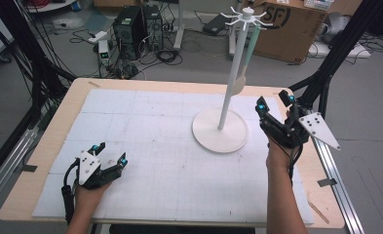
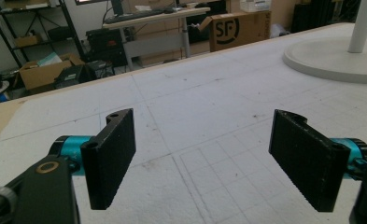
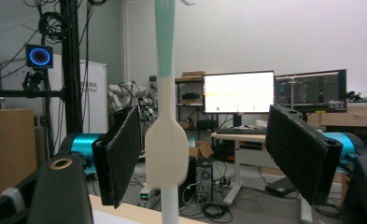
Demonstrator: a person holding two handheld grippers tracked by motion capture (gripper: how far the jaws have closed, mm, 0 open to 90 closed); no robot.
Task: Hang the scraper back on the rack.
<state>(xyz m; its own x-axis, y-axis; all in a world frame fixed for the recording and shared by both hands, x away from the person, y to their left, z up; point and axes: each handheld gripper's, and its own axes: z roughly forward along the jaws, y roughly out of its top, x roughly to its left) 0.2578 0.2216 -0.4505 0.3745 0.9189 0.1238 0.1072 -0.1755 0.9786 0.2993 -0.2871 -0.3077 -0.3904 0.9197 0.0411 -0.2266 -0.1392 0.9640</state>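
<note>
Two black two-jaw grippers work over a wooden table (image 1: pixel 50 127) covered with a white gridded mat, and the landmark here is the white utensil stand (image 1: pixel 221 127), a slim pole rising from a round flat base with a ring of hooks at its top. From one of those hooks hangs a long spatula with a pale green handle and a cream-coloured flat blade (image 1: pixel 238 84), its blade dangling beside the pole, well above the base. The right gripper (image 1: pixel 275 103), held in the person's right hand, sits just to the right of the stand's base with its tips raised toward the hanging spatula; in the right gripper view the spatula (image 3: pixel 166 154) hangs between the two jaws, nearer the left one, and neither pad (image 3: pixel 121 149) presses on it (a clear gap shows on the right side, a thin one on the left). So its jaws stand wide apart and grip nothing. The left gripper (image 1: pixel 110 153) rests low on the mat well to the left of the stand and nearer the person, its jaws also spread wide with bare mat between them; in the left gripper view the stand's base (image 2: pixel 330 58) lies far off at the upper right.
</note>
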